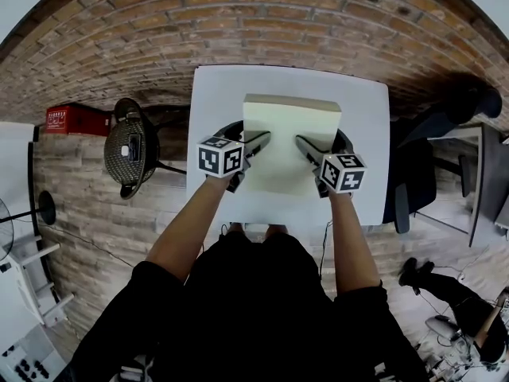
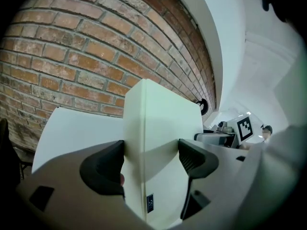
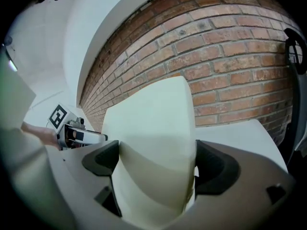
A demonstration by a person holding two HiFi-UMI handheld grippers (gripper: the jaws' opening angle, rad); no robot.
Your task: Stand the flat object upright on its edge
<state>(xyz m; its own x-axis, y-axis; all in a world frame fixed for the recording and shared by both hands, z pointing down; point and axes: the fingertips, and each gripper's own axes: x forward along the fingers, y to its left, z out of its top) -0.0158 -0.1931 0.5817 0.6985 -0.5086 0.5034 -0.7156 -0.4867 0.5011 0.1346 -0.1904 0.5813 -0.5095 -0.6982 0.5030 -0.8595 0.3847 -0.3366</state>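
Note:
A pale cream flat slab (image 1: 290,138) is above the white table (image 1: 215,94), its far edge lifted and showing its thickness. My left gripper (image 1: 258,142) clamps its left side and my right gripper (image 1: 306,146) clamps its right side. In the left gripper view the slab (image 2: 163,114) stands between the dark pads (image 2: 103,169) of the left gripper (image 2: 151,159), which is shut on it. In the right gripper view the slab (image 3: 153,119) fills the gap of the right gripper (image 3: 157,164), also shut on it. The slab's underside and near edge are hidden.
A brick wall (image 1: 262,22) runs just behind the table. A red box (image 1: 75,120) and a round wicker stool (image 1: 131,146) stand on the floor at the left. A dark chair (image 1: 421,161) is close to the table's right edge.

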